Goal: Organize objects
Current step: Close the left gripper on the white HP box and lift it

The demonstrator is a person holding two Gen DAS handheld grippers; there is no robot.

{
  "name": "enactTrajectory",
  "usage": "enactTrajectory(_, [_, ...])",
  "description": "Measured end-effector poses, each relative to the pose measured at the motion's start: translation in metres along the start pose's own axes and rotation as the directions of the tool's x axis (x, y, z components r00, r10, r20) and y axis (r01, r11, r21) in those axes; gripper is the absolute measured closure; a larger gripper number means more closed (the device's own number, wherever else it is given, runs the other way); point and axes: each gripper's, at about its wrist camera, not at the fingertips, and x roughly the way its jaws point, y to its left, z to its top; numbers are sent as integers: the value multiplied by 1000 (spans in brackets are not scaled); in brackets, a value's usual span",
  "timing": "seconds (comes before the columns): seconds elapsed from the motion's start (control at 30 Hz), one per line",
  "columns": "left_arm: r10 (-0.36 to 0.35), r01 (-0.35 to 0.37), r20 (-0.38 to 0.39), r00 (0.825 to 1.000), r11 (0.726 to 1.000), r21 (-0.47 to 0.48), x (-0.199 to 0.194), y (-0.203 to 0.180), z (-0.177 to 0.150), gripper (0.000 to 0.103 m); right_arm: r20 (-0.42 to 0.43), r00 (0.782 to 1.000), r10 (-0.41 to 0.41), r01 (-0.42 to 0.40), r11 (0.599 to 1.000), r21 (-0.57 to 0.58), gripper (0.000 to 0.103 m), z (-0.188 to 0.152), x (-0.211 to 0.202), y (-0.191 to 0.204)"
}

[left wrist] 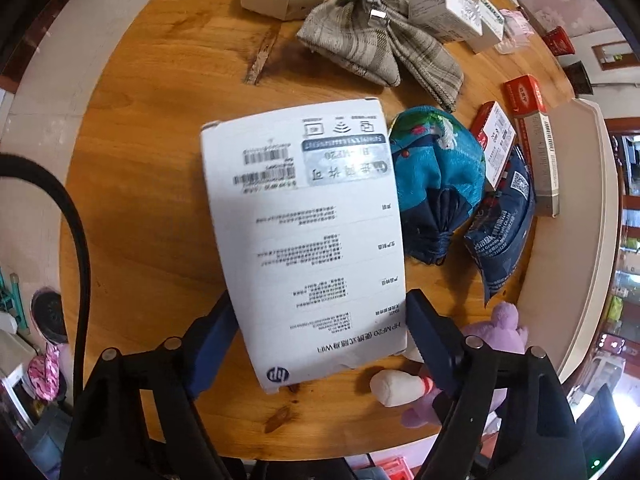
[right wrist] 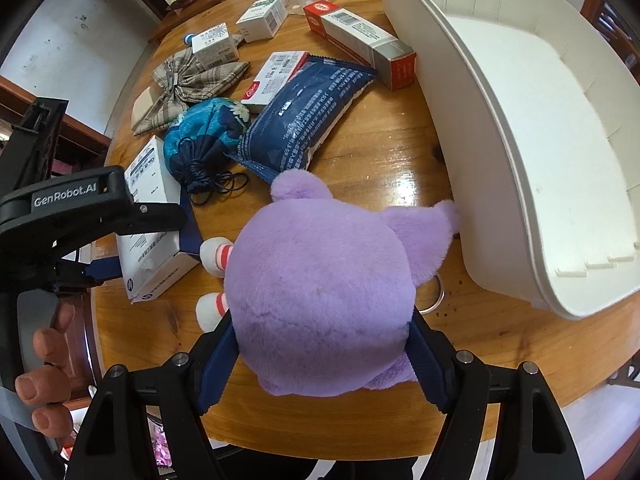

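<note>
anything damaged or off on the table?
The white HP box held in the left gripper has a torn, ragged flap at its near end. The wooden table has a gouged strip near the plaid cloth bow. Nothing spilled.

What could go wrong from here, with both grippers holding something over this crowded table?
1. The left gripper pinches the white HP box only near its bottom end, so the long free end could swing or slip out.
2. The right gripper squeezes the soft purple plush toy, which could deform and slide free before it reaches the white bin.
3. The two grippers are close together; swinging the box could knock the toy or the drawstring pouch.
</note>
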Motion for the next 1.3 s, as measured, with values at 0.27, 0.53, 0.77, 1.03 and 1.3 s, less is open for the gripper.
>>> enactTrajectory(0.27, [-14,12,17,1000,995,100,-5,-22,-25,23,-16,1000,0,0,1000,13,35,-4,-7,-1])
enactTrajectory(0.53, [-49,46,16,999,984,175,-21,-40,-57,23,-13,1000,15,-15,999,28,36,-18,-30,-3])
enactTrajectory(0.77, [-96,89,15,995,958,272,-76,-11,-15,23,33,999,31,-32,999,34,36,-25,-62,1])
enactTrajectory(1.03, [-165,150,9,986,919,365,-108,-31,-14,23,113,994,0,-8,997,75,36,-36,-111,-15])
enactTrajectory(1.3, [-225,195,6,974,857,478,-133,-84,-18,23,205,975,-90,61,988,144,36,-30,-161,-38])
